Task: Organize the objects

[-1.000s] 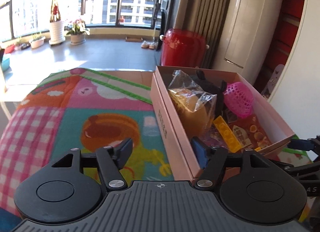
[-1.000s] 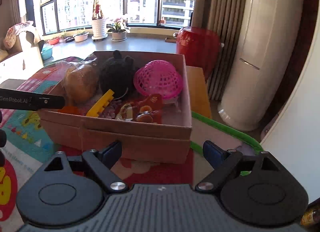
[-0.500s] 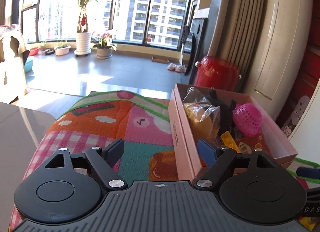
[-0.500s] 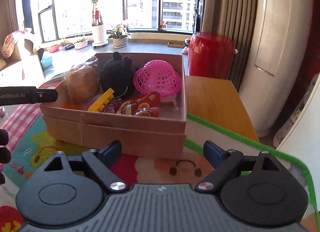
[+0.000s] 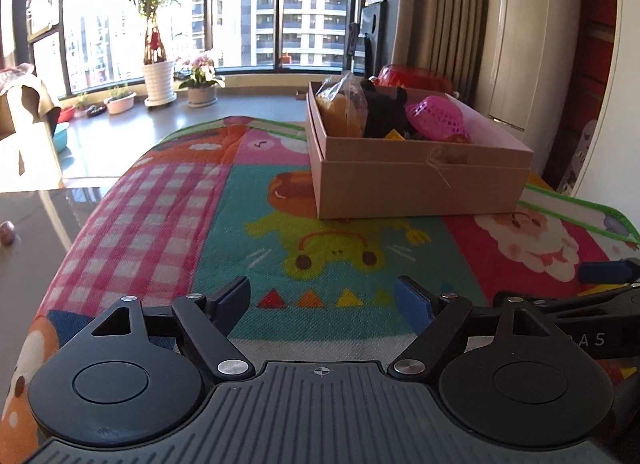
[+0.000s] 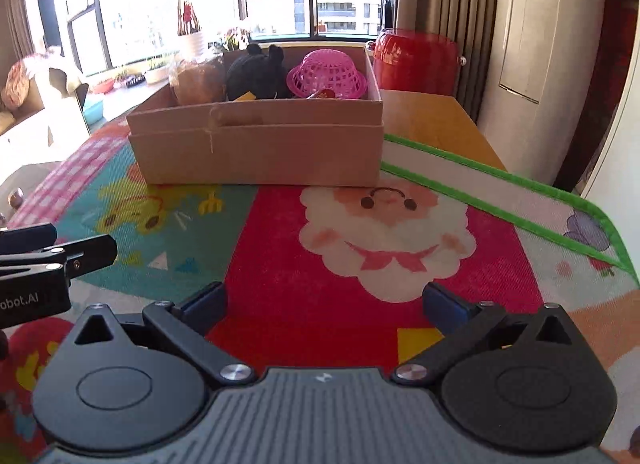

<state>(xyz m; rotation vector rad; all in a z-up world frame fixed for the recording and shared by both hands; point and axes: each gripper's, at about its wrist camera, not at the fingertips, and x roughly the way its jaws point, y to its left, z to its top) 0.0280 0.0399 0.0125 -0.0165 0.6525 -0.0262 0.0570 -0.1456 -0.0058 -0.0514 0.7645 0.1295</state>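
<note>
From the left wrist: one cardboard box [image 5: 420, 180] sits on the play mat [image 5: 208, 224], holding one bagged bun [image 5: 340, 112], one black plush [image 5: 382, 114] and one pink basket [image 5: 436, 120]. The left gripper [image 5: 324, 298] gapes empty, its jaws apart above the mat.

From the right wrist: the box [image 6: 256, 144] lies long side across the view. The right gripper [image 6: 324, 304], jaws just widened, grasps nothing.

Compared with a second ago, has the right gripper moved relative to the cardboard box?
Yes. The right gripper has backed away from the cardboard box, which now sits farther off with more play mat between them. Its jaws have just been opening, empty.
</note>
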